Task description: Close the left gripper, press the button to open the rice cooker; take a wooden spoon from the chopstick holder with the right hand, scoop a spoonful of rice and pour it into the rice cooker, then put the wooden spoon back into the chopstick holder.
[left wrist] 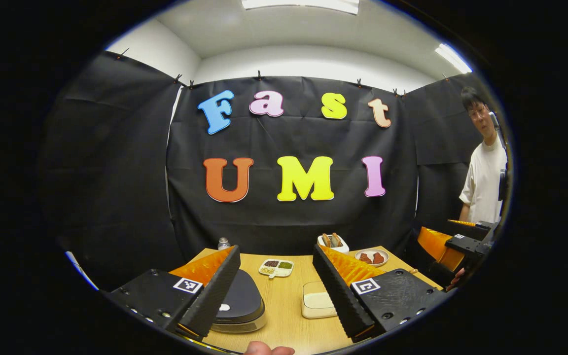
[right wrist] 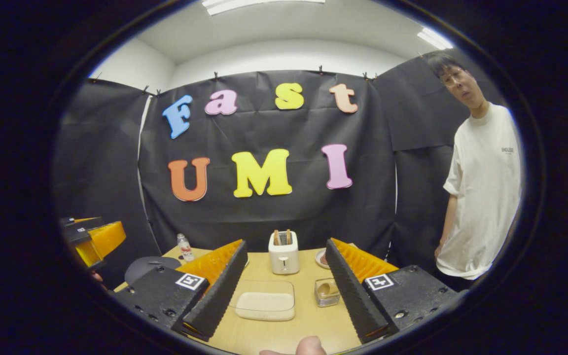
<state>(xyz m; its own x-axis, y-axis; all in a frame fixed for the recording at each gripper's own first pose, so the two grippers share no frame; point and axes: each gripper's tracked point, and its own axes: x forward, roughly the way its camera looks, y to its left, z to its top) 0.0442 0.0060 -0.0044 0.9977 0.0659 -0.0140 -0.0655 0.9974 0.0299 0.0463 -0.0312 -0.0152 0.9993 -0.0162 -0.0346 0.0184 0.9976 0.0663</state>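
Jaws on both grippers stand wide apart; close your left gripper [left wrist: 276, 286] first, then press down on the rice cooker [left wrist: 239, 305].

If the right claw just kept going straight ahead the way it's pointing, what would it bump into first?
Probably the clear tray of rice lying between the right claw's open fingers; beyond it stands the white toaster. Depth is hard to judge, so it might pass above the tray.

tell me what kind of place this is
Likely a staged kitchen booth for recording demos: a wooden table against black cloth walls, holding a rice cooker, a toaster and a tray of rice.
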